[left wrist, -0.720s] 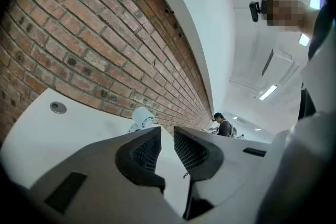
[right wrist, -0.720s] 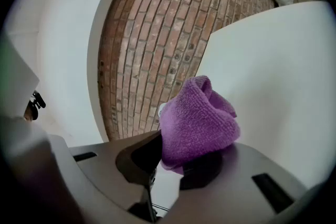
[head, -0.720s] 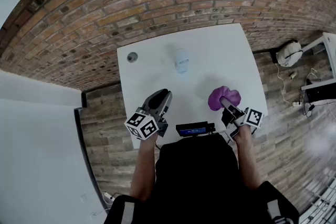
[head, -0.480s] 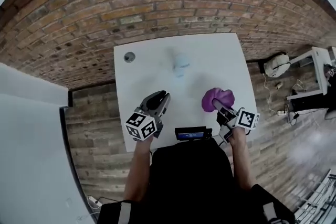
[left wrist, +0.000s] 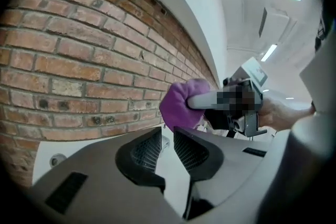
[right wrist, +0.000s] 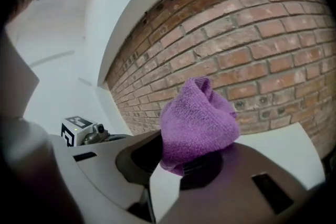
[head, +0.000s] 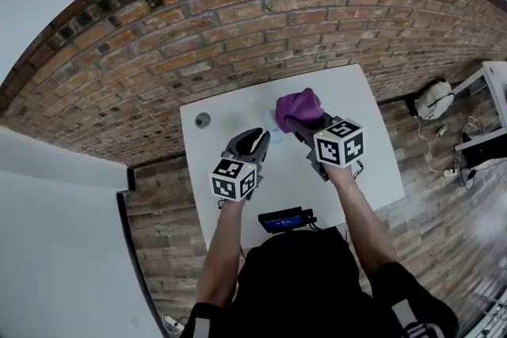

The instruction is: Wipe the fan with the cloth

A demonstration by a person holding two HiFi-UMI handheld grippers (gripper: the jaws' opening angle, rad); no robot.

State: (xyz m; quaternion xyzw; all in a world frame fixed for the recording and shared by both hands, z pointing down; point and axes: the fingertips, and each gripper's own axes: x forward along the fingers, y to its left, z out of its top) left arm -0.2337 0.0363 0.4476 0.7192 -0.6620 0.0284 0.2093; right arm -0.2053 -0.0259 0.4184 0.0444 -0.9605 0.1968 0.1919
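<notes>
My right gripper [head: 299,123] is shut on a purple cloth [head: 299,107], which bunches up above its jaws [right wrist: 197,126]. It holds the cloth over the far middle of the white table [head: 348,99], where the small pale fan [head: 272,123] stands. The cloth hides nearly all of the fan; only a pale sliver shows at its left edge. My left gripper [head: 257,140] hovers just left of the cloth, its jaws a narrow gap apart with nothing between them [left wrist: 167,145]. In the left gripper view the cloth [left wrist: 181,102] and the right gripper sit straight ahead.
A small grey round fitting [head: 203,120] is set in the table's far left corner. A black device with a blue screen [head: 283,219] sits at the near edge. A brick wall [head: 261,20] runs right behind the table. To the right are wooden floor and cables.
My right gripper has carried the cloth from the table's near right to the far middle, over the fan. The left gripper has moved forward beside it.
</notes>
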